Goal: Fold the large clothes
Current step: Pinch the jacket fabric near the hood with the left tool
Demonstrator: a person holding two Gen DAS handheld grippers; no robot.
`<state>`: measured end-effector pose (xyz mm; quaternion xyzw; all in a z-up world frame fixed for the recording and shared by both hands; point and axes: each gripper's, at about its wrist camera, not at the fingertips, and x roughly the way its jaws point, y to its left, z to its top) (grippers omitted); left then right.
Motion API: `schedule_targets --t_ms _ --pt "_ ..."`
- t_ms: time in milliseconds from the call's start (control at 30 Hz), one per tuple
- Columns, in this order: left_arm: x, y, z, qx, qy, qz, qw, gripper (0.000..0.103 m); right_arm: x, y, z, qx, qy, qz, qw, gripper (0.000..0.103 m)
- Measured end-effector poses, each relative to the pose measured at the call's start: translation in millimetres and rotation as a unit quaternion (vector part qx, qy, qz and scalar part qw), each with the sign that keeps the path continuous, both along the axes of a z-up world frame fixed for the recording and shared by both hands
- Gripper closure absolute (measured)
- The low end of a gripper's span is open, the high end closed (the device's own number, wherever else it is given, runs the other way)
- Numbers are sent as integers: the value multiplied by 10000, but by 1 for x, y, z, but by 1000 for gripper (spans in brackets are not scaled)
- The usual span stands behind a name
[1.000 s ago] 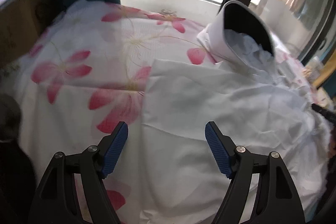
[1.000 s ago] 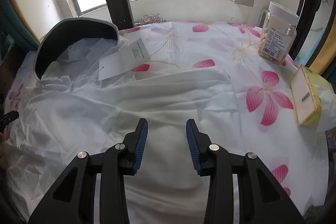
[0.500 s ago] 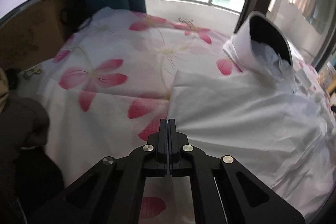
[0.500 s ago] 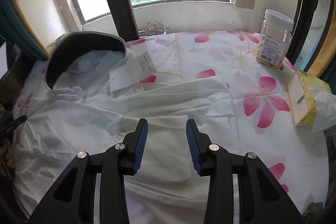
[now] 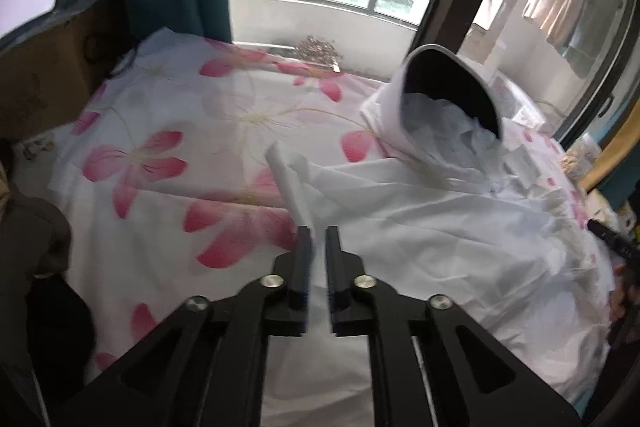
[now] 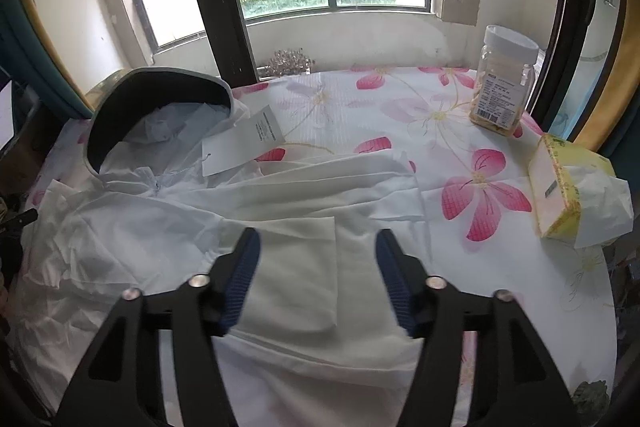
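A white hooded jacket [image 5: 440,227] lies spread on the flowered tablecloth [image 5: 160,163], its dark-lined hood [image 5: 448,87] standing up at the back. My left gripper [image 5: 317,229] has the jacket's left edge between its jaws. A ridge of fabric [image 5: 288,183] rises off the table to them, and the jaws are opening slightly. In the right wrist view the jacket [image 6: 160,219] shows a flat folded flap [image 6: 296,275]. My right gripper [image 6: 318,237] hangs above that flap, jaws opening wide, pads touching nothing.
A paper tag [image 6: 244,139] lies by the hood [image 6: 160,99]. A clear jar [image 6: 504,79] and a yellow tissue pack [image 6: 568,195] stand at the right. A cardboard box [image 5: 40,79] and dark curtain border the left. Windows run along the back.
My left gripper closed at the jacket's left edge, then rose, drawing up a ridge of fabric, its jaws now parted a little. My right gripper's jaws widened above the folded flap.
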<state>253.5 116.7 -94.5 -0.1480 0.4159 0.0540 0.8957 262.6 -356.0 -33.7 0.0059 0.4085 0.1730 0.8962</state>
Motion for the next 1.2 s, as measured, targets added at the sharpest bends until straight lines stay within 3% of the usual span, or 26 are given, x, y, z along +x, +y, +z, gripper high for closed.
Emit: schedule_targets --t_ms 67,133,233,300,533,667,1000,1200 --pt "2 -2 3 -177 -29 -1 9998 65 0 -4 1 32 -16 1 10000 33" --pt "5 -4 7 -392 -120 -5 9992 54 0 -7 3 32 -51 -9 10000 32" --pt "13 -1 8 -1081 -189 -25 9940 53 3 -12 5 45 -74 -51 9999 31" --pt "21 -2 8 -1240 -174 -1 9921 53 7 -14 6 43 -87 -60 9999 30" --pt "46 -32 21 -325 -225 -203 9990 50 23 -15 9 -67 -125 -102 9998 29" --pt "70 -37 26 -740 -395 -531 9951 50 37 -13 11 -120 -138 -77 9998 29" --pt "139 -35 18 -660 -328 -660 9951 50 65 3 18 -168 -185 40 9997 29" --pt "169 -31 13 -318 -375 -794 9956 50 75 17 17 -185 -165 133 9996 28"
